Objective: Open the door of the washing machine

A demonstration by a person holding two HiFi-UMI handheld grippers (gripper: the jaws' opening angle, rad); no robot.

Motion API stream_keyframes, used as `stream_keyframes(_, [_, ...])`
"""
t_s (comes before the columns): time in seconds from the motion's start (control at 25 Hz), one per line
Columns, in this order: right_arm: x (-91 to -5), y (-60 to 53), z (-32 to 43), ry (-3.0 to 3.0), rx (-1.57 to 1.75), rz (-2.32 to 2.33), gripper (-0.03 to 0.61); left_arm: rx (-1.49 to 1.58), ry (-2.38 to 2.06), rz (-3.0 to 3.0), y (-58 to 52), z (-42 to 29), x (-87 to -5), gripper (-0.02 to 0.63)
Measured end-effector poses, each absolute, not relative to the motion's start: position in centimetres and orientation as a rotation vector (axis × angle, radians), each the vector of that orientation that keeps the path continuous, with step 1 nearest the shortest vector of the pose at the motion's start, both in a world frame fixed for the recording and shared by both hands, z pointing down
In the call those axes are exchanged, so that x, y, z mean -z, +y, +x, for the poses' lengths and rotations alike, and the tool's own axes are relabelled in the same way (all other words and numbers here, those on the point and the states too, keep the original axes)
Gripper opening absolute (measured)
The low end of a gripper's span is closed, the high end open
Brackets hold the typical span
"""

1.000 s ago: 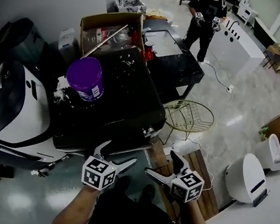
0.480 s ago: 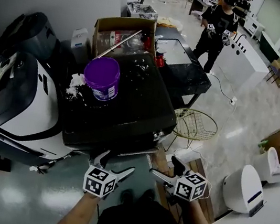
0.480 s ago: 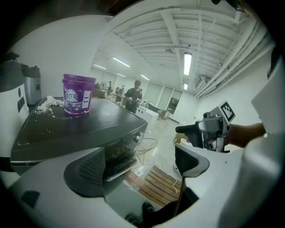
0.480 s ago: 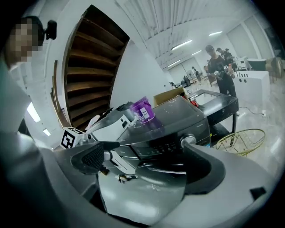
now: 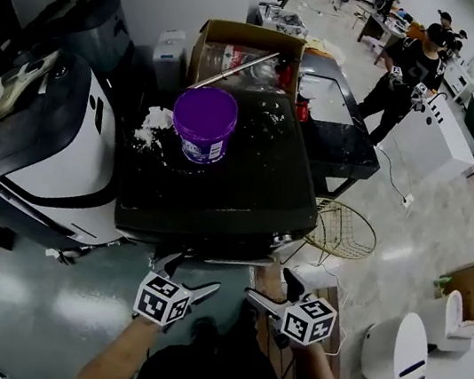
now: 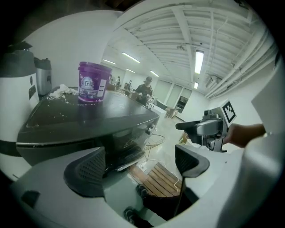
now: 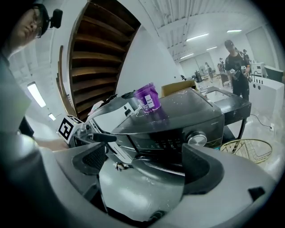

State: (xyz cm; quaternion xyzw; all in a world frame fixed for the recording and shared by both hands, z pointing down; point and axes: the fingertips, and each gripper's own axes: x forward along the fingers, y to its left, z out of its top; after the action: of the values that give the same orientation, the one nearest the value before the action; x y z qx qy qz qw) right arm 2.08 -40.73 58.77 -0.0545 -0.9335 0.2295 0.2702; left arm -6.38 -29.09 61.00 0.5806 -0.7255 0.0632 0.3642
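The black washing machine (image 5: 220,186) stands in front of me, seen from above, with a purple bucket (image 5: 203,123) on its lid. Its control panel with a silver knob (image 7: 197,139) shows in the right gripper view, and the dark rounded front of the door (image 7: 153,168) bulges out below it. My left gripper (image 5: 189,275) and right gripper (image 5: 276,292) hang side by side just before the machine's front edge, apart from it. Both are open with nothing between their jaws. In the left gripper view the machine's front corner (image 6: 133,129) lies ahead of the left gripper (image 6: 138,167).
A white appliance (image 5: 71,156) stands against the machine's left side. Behind are a cardboard box (image 5: 242,50) and a dark table (image 5: 338,124). A gold wire basket (image 5: 342,231) and wooden slats (image 6: 156,178) lie on the floor at the right. A person (image 5: 410,69) stands far back.
The head view has shifted, so the washing machine and bucket now sit more in the middle. Both grippers stay open, low in front of the machine.
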Motion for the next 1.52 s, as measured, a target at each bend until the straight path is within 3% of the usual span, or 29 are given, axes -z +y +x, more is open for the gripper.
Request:
stream_keyframes(0.64, [-69.7, -44.3, 0.7, -2.320, -0.478, -0.218, 0.529, -0.158, -1.860, 1.278, -31.2, -7.7, -68.1, 0.515])
stream_keyframes(1.2, [-78.8, -45.7, -1.9, -2.198, -0.421, -0.315, 0.457, -0.182, -1.867, 1.197, -31.6, -8.5, -72.7, 0.515])
stream_keyframes(1.52, [-83.0, -45.9, -3.1, -2.110, -0.298, -0.374, 0.451, -0.177, -1.862, 1.146, -30.3, -8.5, -74.0, 0.515])
